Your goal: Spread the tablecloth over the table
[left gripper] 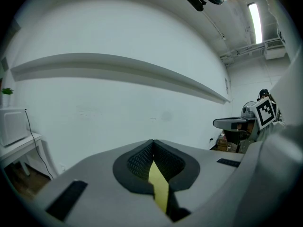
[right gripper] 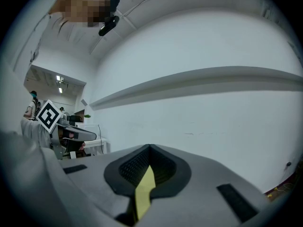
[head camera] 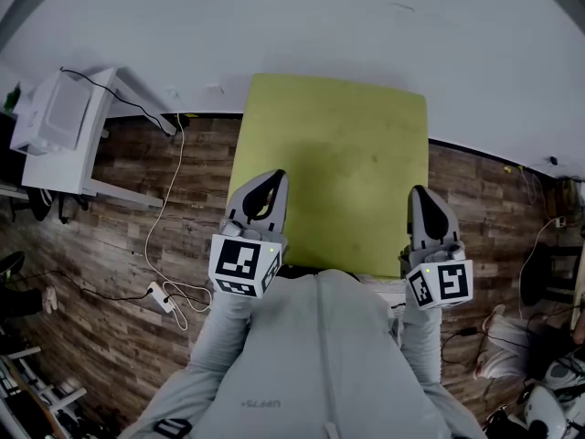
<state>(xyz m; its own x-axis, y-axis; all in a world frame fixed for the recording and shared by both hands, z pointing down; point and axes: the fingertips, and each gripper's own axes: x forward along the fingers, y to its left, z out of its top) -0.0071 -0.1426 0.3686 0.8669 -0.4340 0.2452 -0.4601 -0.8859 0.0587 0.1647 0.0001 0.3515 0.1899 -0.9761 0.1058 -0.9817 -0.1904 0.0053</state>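
Note:
A yellow-green tablecloth lies spread flat over the table in the head view, reaching from the white wall toward me. My left gripper is shut on the cloth's near left edge. In the left gripper view a strip of the tablecloth is pinched between the dark ribbed pads. My right gripper is shut on the near right edge. The right gripper view shows a strip of tablecloth clamped between its pads. Both grippers point nearly level at the wall.
A white wall stands behind the table. A white side table with a box stands at the left, and a cable and power strip lie on the wooden floor. Clutter sits at the right.

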